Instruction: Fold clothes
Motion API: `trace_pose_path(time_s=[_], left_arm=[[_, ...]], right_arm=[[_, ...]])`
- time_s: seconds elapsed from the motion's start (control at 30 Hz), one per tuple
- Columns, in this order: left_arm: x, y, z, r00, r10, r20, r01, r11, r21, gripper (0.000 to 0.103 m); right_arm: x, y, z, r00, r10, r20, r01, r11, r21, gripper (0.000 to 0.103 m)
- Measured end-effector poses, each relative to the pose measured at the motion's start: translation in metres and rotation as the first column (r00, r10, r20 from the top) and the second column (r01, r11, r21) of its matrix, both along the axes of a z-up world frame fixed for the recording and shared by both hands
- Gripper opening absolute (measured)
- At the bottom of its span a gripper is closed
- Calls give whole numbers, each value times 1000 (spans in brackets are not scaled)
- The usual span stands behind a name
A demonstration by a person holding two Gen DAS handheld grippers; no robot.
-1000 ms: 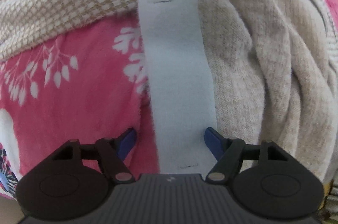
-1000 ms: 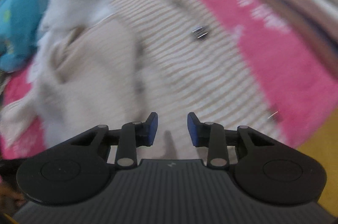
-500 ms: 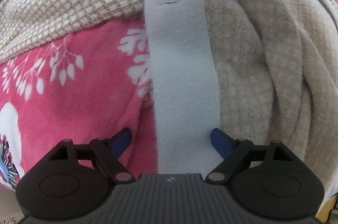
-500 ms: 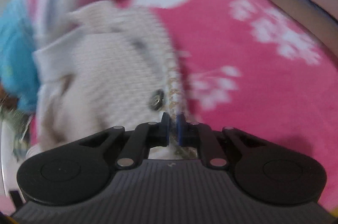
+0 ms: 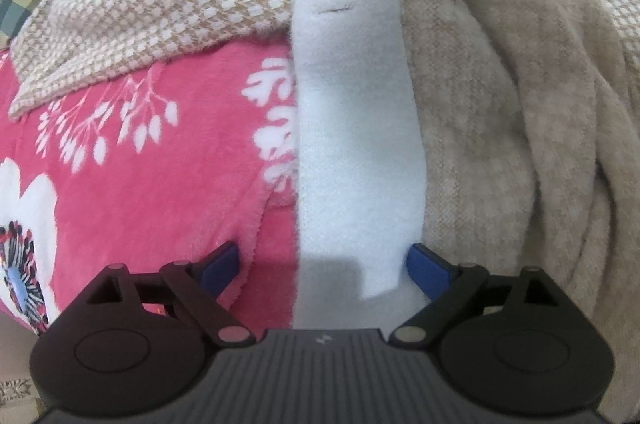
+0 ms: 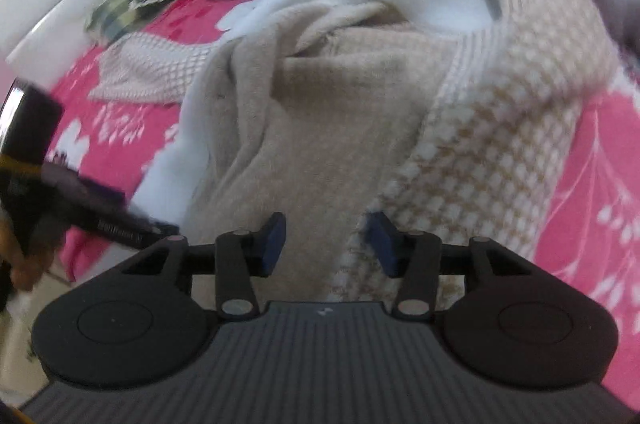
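left gripper (image 5: 322, 264): jaws just widened, astride white placket (image 5: 356, 128), not pinching | right gripper (image 6: 326, 244): jaws just reopened, half-wide over beige cardigan (image 6: 320, 128), empty | likely positioning for fold

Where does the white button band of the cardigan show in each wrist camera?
Left wrist: the white button band runs down the centre, from top edge to between the open fingers of the left gripper.
Right wrist: the band runs along the beige cardigan's left edge, left of centre.
Shared landmark: the checked sleeve on the pink blanket.
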State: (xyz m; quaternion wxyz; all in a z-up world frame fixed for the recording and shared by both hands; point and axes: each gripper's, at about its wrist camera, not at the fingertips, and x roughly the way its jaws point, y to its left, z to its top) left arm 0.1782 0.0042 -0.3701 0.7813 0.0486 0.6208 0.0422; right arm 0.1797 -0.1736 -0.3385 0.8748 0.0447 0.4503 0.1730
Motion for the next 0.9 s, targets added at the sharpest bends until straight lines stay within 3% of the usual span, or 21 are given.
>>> trace_pose_path(time_s=[0.1,0.2,0.27,0.33,0.4,0.47,0.53,0.63,0.67,0.7,0.73,0.77,0.8,0.9], left_arm=[[-8,-7,4,1000,13,12,-13,1000,6,93],[-12,-15,5,999,25,23,-25,1000,5,94],[-16,-20,6,999,31,32,-32,999,3,94],[-20,-24,7,999,36,41,-36,999,3,94],[-26,-26,9,998,37,48,-38,999,4,94],[-28,-27,12,998,39,53,-40,999,5,95],[-32,-30,15,997,43,59,-43,999,3,96],[-38,-31,16,996,55,67,-55,999,0,98],[-41,-29,17,996,58,70,-58,998,0,98],[-32,-14,13,996,58,72,-58,998,-2,98],[-19,6,6,996,57,74,-57,998,-5,98],[-6,26,0,996,56,76,-56,998,-8,98],[-2,34,-2,995,57,79,-56,998,-11,98],[-1,36,-5,994,63,85,-62,998,-14,98]], right_arm=[[-11,-29,14,999,-44,-18,44,999,6,46],[-25,-89,28,976,-192,-104,207,964,169,51],[-38,-135,18,923,-329,-200,376,880,288,52],[-47,-174,3,850,-435,-296,520,780,347,52],[-48,-196,-8,808,-480,-342,584,724,366,53],[-42,-204,-13,801,-477,-362,596,693,405,53],[-29,-195,-11,832,-423,-360,551,709,441,55],[-14,-161,-6,901,-277,-335,406,809,425,56],[-13,-147,-7,915,-230,-330,352,855,382,53],[-15,-136,-7,924,-203,-325,311,892,328,49],[-20,-131,-7,928,-200,-313,294,912,286,30],[-26,-134,-7,925,-223,-307,309,913,266,20],[-31,-145,-8,908,-267,-321,357,897,262,18],[-49,-187,-12,822,-423,-381,535,802,264,11]])
